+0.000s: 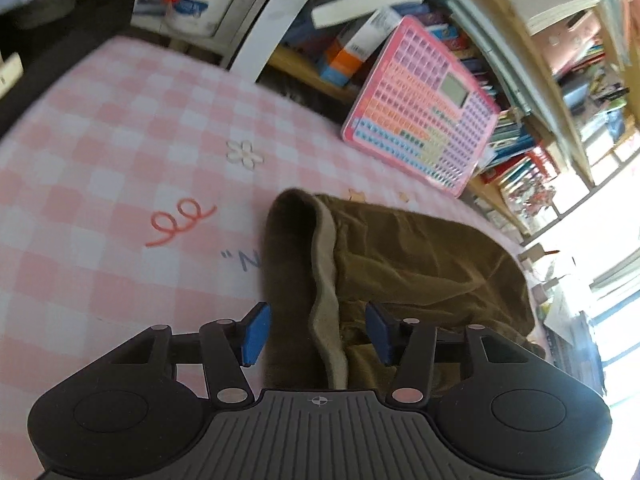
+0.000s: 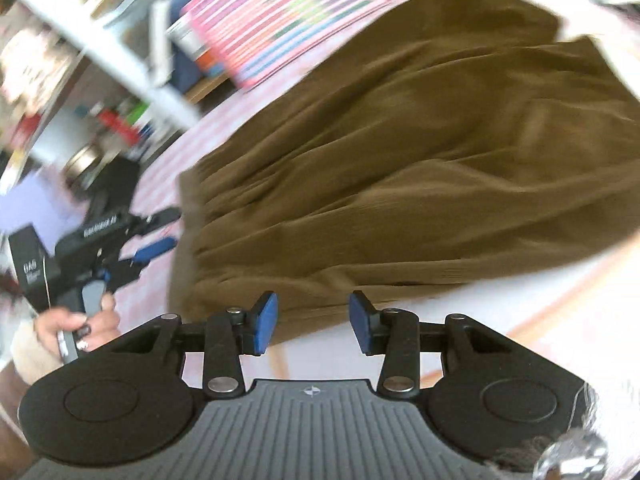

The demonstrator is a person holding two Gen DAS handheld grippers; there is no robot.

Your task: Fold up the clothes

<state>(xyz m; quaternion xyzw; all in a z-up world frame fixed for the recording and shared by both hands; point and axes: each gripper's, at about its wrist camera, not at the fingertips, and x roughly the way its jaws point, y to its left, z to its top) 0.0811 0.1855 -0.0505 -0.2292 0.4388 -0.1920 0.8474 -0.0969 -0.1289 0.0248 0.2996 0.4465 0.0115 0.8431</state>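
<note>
The olive-brown garment point(image 1: 400, 264) lies spread on the pink-and-white checked sheet point(image 1: 120, 128), its gathered band rolled over so that a paler lining shows along the edge. In your left wrist view that rolled edge runs straight up between the two blue pads of your left hand-held gripper point(image 1: 316, 332); the pads stand apart on either side of the cloth and are not pressed onto it, so this hand-held gripper is released. The rest of the garment stretches away to the right of it.

In your right wrist view, which is blurred, the garment point(image 2: 420, 140) fills most of the frame ahead. Your right hand-held gripper point(image 2: 312, 328) is also released, its blue pads wide apart, and the near hem of the garment lies just beyond them, with pale sheet showing in the gap between the pads. Whether either pad touches the cloth cannot be told.

At the left of that view your left hand-held gripper point(image 2: 160, 232) points towards the band end of the garment, held in your hand point(image 2: 76, 328) with dark nails and a pale cuff.

Beyond the garment a pink board with a grid of coloured keys point(image 1: 424, 108) leans against wooden shelves point(image 1: 520, 40) crowded with books. A white tub with a green lid point(image 1: 200, 0) stands further left.
</note>
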